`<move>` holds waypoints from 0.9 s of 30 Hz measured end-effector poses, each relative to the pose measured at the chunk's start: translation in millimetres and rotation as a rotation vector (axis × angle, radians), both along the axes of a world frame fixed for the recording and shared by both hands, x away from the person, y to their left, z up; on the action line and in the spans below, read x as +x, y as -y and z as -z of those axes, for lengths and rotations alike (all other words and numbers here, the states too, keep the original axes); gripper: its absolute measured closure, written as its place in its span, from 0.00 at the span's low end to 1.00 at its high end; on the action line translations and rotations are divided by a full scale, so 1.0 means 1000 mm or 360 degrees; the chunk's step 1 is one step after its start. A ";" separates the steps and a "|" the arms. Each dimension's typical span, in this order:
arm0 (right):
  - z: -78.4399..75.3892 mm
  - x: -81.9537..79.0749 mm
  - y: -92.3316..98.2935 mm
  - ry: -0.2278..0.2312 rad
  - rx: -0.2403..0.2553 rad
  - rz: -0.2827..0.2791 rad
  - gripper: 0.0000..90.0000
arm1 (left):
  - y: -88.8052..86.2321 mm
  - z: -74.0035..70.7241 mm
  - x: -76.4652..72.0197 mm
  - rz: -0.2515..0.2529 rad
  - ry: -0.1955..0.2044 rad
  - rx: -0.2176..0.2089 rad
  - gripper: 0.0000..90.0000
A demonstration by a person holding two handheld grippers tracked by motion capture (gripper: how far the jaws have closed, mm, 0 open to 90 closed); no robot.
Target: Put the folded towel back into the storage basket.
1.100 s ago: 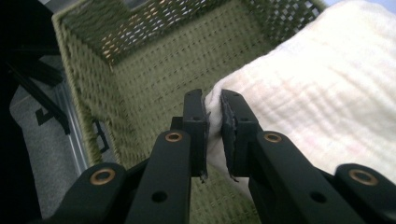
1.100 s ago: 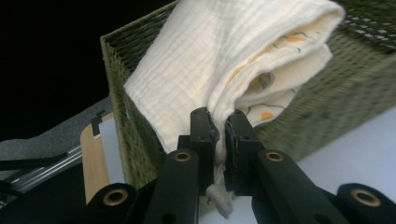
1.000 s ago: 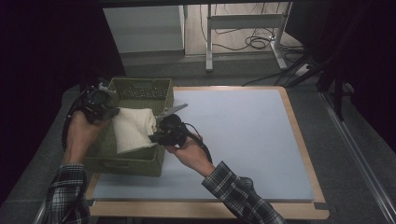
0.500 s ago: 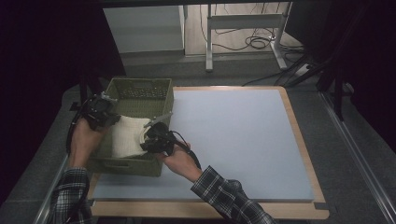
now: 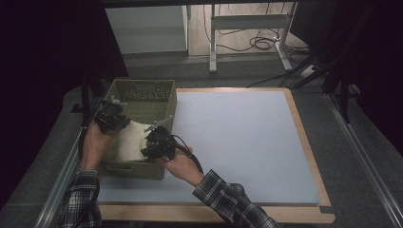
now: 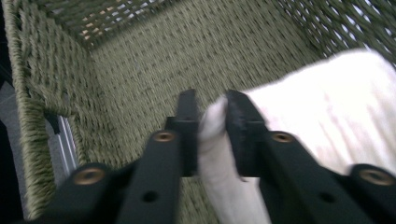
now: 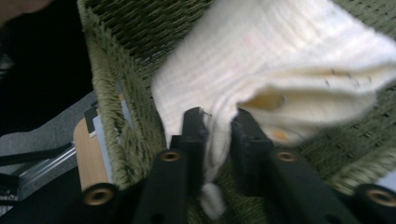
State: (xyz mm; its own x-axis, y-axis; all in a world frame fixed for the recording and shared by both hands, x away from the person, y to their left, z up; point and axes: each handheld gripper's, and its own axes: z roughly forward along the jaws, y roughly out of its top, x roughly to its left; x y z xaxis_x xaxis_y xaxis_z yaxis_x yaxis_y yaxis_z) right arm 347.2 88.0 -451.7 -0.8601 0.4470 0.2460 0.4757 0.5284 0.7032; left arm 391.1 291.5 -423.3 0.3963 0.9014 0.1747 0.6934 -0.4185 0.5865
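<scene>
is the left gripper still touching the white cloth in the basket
Touching. In the left gripper view a fold of the white cloth sits between the left gripper fingers, which have just been opening, and still lies against the right-hand one.

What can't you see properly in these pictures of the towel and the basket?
- High view: the tips of the left tongs and right tongs are too small and dark to make out.
- Left gripper view: the towel runs off the right edge.
- Right gripper view: blur smears the towel's fold and its small marks.
- Basket floor under the towel: hidden.
</scene>
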 end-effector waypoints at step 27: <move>-0.032 0.005 0.031 0.0317 -0.0022 -0.0047 0.44 | 0.005 0.001 0.001 -0.0065 0.0025 -0.0244 0.31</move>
